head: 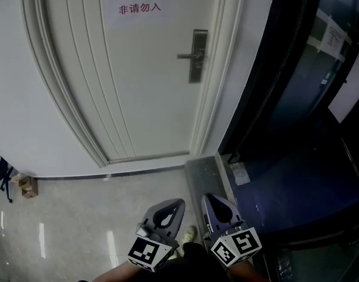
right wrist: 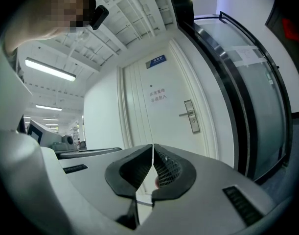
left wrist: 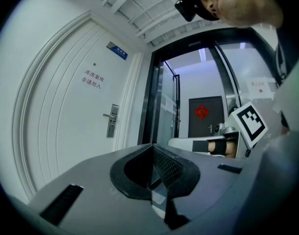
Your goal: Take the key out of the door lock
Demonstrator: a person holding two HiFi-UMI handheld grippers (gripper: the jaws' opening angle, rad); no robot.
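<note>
Both grippers clenched on nothing, held low and well back from the door [head: 150, 69].
The left gripper [head: 170, 207] and right gripper [head: 214, 204] sit side by side, jaws pressed together. The lock plate [head: 197, 56] stands upright near the door's right edge, its lever [head: 187, 56] pointing left; the key is too small to make out. Open floor [head: 79, 216] lies between. A dark glass wall [head: 285, 98] hems in the right side, and a box [head: 27, 185] sits far left.

The head view looks steeply down from behind the left hand-held gripper [head: 170, 207] and right hand-held gripper [head: 214, 203]. Both gripper views face forward. All share the door [head: 144, 69], well ahead.
</note>
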